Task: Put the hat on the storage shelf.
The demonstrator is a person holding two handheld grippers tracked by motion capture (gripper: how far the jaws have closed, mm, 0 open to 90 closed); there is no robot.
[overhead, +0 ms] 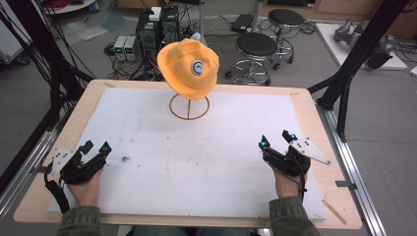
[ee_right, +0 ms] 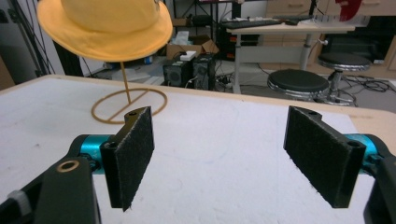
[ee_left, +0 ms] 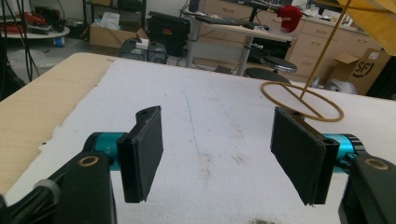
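An orange bucket hat (overhead: 189, 67) with a round white badge hangs on a thin wire stand (overhead: 189, 107) at the back middle of the white mat (overhead: 196, 147). The stand's ring base rests on the mat. My left gripper (overhead: 96, 146) sits low at the mat's front left, open, with nothing between its pads (ee_left: 142, 149). My right gripper (overhead: 277, 138) sits at the front right, open and empty too. In the right gripper view the hat (ee_right: 105, 25) is up left above the ring (ee_right: 129, 105). In the left gripper view the ring (ee_left: 301, 100) lies ahead to the right.
The mat covers a wooden table (overhead: 314, 113). A small dark smudge (overhead: 124, 159) marks the mat near the left gripper. Beyond the table's far edge stand black stools (overhead: 256, 46), computer boxes (overhead: 157, 29) and cables on the floor. Black frame struts (overhead: 361, 44) rise at the right.
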